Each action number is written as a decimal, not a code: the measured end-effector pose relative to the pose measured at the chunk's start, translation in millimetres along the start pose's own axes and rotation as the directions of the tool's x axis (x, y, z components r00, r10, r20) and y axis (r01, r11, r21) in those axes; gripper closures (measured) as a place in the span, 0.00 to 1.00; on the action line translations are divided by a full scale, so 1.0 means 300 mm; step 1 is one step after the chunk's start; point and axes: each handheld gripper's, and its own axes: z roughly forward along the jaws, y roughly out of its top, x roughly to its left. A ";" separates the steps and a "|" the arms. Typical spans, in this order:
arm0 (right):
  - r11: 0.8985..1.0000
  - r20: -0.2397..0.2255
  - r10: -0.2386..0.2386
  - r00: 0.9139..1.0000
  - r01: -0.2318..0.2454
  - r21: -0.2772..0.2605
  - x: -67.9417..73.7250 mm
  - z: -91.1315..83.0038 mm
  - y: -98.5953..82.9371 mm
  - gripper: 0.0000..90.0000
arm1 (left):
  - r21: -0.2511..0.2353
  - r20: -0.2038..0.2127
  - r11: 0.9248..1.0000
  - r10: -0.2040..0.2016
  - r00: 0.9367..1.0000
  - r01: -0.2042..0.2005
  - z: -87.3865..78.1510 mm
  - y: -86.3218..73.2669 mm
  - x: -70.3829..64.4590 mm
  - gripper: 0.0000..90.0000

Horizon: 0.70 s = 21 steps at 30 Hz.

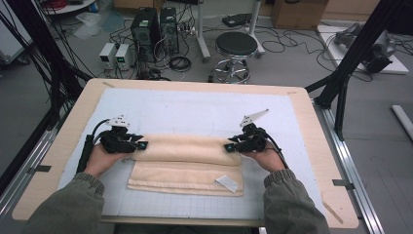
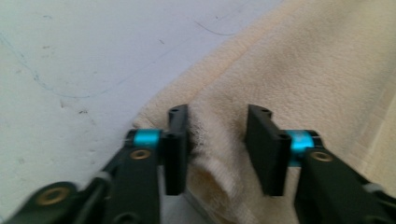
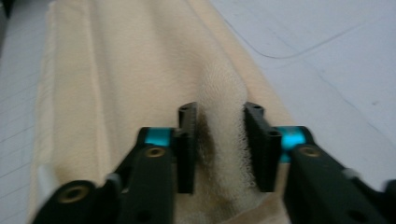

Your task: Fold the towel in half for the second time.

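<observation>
— Lying folded on the table's white mat (image 1: 195, 112), the cream towel (image 1: 187, 165) sits near the 6 o'clock edge?

— Yes. The left tongs (image 1: 141, 145) pinch its fold at 9 o'clock, jaws partly apart around the cloth; the right tongs (image 1: 228, 146) clamp a raised ridge at 3 o'clock.

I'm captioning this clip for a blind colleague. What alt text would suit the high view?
Seen from above, a person's two hands hold the left gripper and right gripper at either end of a cream towel that lies partly folded on a white gridded mat on a wooden table. Beyond the table are a black stool, computer towers and cables on a grey floor.
</observation>
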 end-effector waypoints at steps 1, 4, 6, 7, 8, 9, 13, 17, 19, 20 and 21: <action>1.000 -0.006 -0.005 1.000 0.005 0.010 0.007 -0.002 0.002 0.85 | -0.008 -0.011 1.000 0.009 1.000 -0.009 -0.008 0.002 -0.008 0.84; 0.999 0.001 -0.038 0.999 0.038 0.011 0.029 -0.016 0.010 0.88 | -0.028 -0.025 0.999 0.044 0.999 -0.045 -0.037 0.008 -0.030 0.90; 0.998 0.010 -0.056 0.998 0.056 -0.004 0.052 -0.035 0.018 0.88 | -0.050 -0.033 0.996 0.067 0.997 -0.069 -0.066 0.008 -0.051 0.91; 0.997 0.018 -0.074 0.997 0.074 -0.009 0.067 -0.048 0.022 0.88 | -0.060 -0.036 0.995 0.081 0.996 -0.083 -0.083 0.007 -0.065 0.92; 0.996 0.017 -0.091 0.996 0.091 -0.012 0.086 -0.060 0.026 0.88 | -0.071 -0.036 0.993 0.097 0.995 -0.099 -0.100 0.004 -0.080 0.92; 0.994 0.022 -0.106 0.994 0.106 -0.013 0.106 -0.073 0.029 0.88 | -0.078 -0.034 0.990 0.116 0.993 -0.118 -0.118 -0.002 -0.098 0.92; 0.984 0.014 -0.177 0.984 0.177 -0.016 0.207 -0.124 0.023 0.86 | -0.094 0.003 0.979 0.181 0.983 -0.180 -0.183 -0.063 -0.184 0.92; 0.978 -0.025 -0.210 0.977 0.210 0.015 0.283 -0.130 -0.032 0.78 | -0.084 0.049 0.974 0.213 0.976 -0.209 -0.224 -0.123 -0.235 0.80; 0.980 -0.035 -0.200 0.979 0.200 0.000 0.294 -0.132 -0.050 0.75 | -0.091 0.052 0.976 0.205 0.977 -0.200 -0.236 -0.125 -0.236 0.73; 0.981 -0.030 -0.194 0.981 0.193 -0.014 0.293 -0.134 -0.054 0.73 | -0.094 0.046 0.975 0.204 0.978 -0.199 -0.239 -0.122 -0.236 0.70; 0.983 -0.027 -0.185 0.982 0.185 -0.023 0.289 -0.135 -0.057 0.72 | -0.092 0.039 0.974 0.210 0.977 -0.206 -0.239 -0.117 -0.236 0.67</action>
